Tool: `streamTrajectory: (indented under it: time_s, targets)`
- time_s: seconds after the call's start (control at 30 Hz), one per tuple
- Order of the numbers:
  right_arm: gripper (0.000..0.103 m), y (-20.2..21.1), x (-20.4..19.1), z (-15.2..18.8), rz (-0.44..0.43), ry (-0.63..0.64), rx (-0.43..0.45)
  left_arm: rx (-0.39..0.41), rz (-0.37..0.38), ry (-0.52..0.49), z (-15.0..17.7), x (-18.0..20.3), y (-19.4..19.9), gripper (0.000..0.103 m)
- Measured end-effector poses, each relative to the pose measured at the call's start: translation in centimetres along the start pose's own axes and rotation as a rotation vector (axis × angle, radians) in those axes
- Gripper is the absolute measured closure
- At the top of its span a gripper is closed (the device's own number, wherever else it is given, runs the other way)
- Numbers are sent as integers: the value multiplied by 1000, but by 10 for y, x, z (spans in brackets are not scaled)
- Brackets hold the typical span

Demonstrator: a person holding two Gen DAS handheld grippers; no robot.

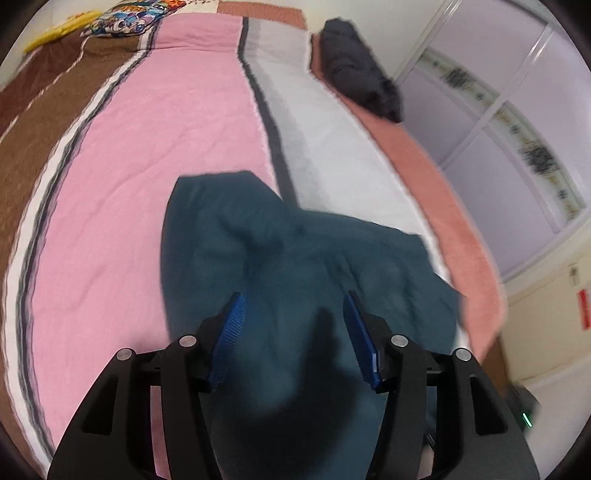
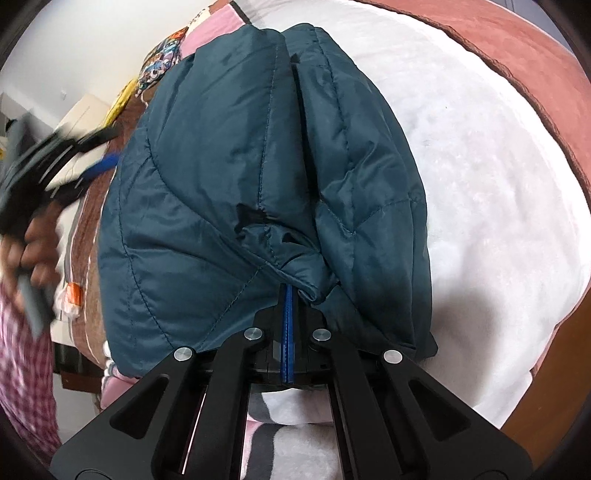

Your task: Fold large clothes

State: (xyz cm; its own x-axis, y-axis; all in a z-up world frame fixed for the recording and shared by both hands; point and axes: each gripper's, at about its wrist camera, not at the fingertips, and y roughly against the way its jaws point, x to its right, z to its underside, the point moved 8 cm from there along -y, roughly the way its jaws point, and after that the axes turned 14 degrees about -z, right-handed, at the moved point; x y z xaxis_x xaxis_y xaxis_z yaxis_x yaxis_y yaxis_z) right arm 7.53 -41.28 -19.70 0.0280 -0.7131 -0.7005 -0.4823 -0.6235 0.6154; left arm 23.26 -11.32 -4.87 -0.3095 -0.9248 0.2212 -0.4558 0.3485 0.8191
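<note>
A teal quilted jacket (image 1: pixel 295 251) lies bunched on the bed's pink and white blanket (image 1: pixel 147 147). My left gripper (image 1: pixel 294 295) hovers over the jacket's near part, jaws open, and nothing sits between the blue pads (image 1: pixel 232 332). In the right wrist view the same jacket (image 2: pixel 221 184) fills the middle, puffed up in two lobes. My right gripper (image 2: pixel 288 291) is shut on a bunched fold at the jacket's near edge, its tips hidden under the fabric. The left gripper (image 2: pixel 92 166) shows blurred at the left there, held by a hand (image 2: pixel 37 240).
A dark folded garment (image 1: pixel 354 74) lies at the far right edge of the bed. A colourful pillow (image 1: pixel 136 18) sits at the head. Pale wardrobe doors (image 1: pixel 498 92) stand to the right. A person's checked sleeve (image 2: pixel 26 350) is at lower left.
</note>
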Motion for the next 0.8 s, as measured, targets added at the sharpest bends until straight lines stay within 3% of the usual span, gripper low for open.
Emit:
streamTrajectory:
  time_s: [0.17, 0.33, 0.47, 0.57, 0.63, 0.8]
  targets:
    - [103, 3, 4, 1, 2, 0, 0, -39, 38, -44, 85, -12, 54, 47]
    - [103, 0, 4, 2, 21, -3, -3, -146, 63, -4, 154, -16, 54, 47]
    - [103, -5, 2, 2, 26, -10, -8, -202, -16, -48, 173, -15, 17, 44]
    - [103, -8, 0, 2, 34, -2, -10, -247, -45, -29, 179, -22, -7, 36]
    - [103, -11, 0, 3, 42, 2, -10, -250, -71, -49, 181, -24, -16, 31]
    - [103, -14, 0, 4, 50, 5, -6, -241, -70, -33, 180, -23, -18, 32]
